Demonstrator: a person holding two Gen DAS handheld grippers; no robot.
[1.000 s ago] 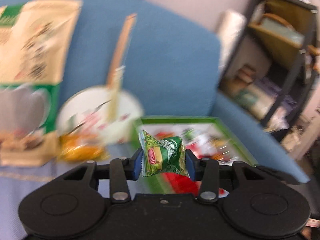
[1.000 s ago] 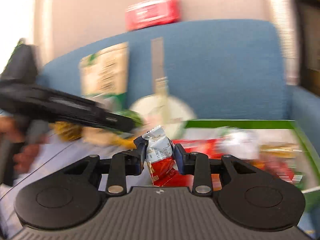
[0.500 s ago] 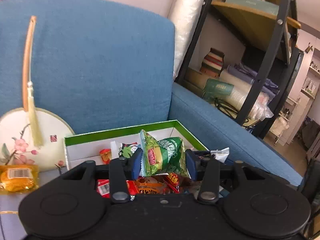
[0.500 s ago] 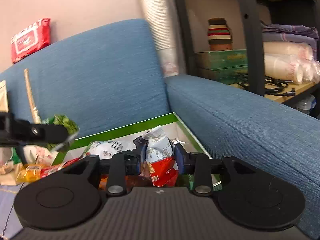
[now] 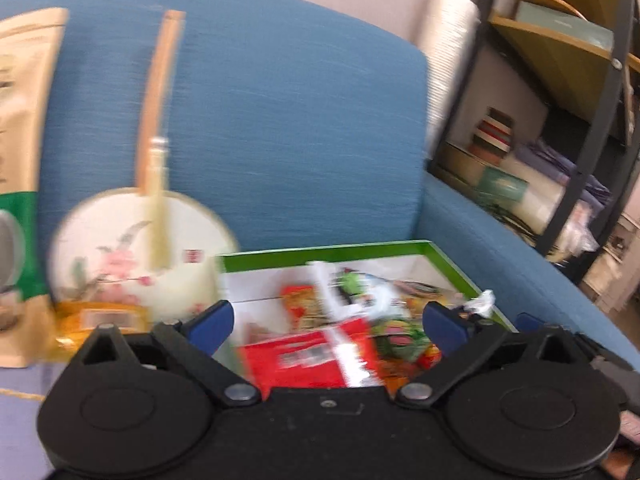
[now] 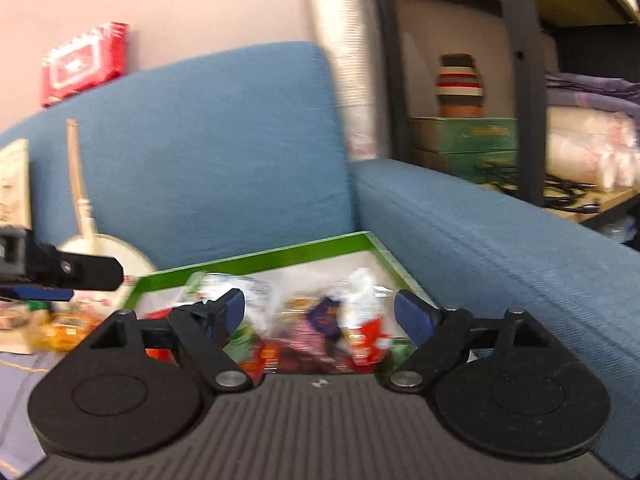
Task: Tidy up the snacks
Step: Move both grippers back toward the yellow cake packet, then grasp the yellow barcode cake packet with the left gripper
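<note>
A green-rimmed white box (image 5: 320, 250) full of several wrapped snacks sits on the blue sofa seat, just ahead of both grippers. My left gripper (image 5: 328, 325) is opening, its blue pads far apart with nothing gripped between them. The green snack (image 5: 396, 336) lies in the box below it, beside a red packet (image 5: 304, 360). My right gripper (image 6: 322, 314) is opening too, its jaws wide and holding nothing. The red-and-silver snack (image 6: 364, 336) rests among the others in the box (image 6: 256, 258). A finger (image 6: 92, 272) of the left gripper shows at the left of the right wrist view.
A round painted fan (image 5: 140, 248) with a wooden handle leans on the blue sofa back (image 5: 280, 120). A tan-and-green pouch (image 5: 20, 120) and an orange packet (image 5: 96, 316) stand left of the box. A black shelf (image 5: 580, 120) and a stack of cups (image 5: 448, 60) lie right.
Both grippers have gone from shut on their snacks to wide open. The green snack and the red-and-silver snack have dropped into the box. The left wrist view has swung left.
</note>
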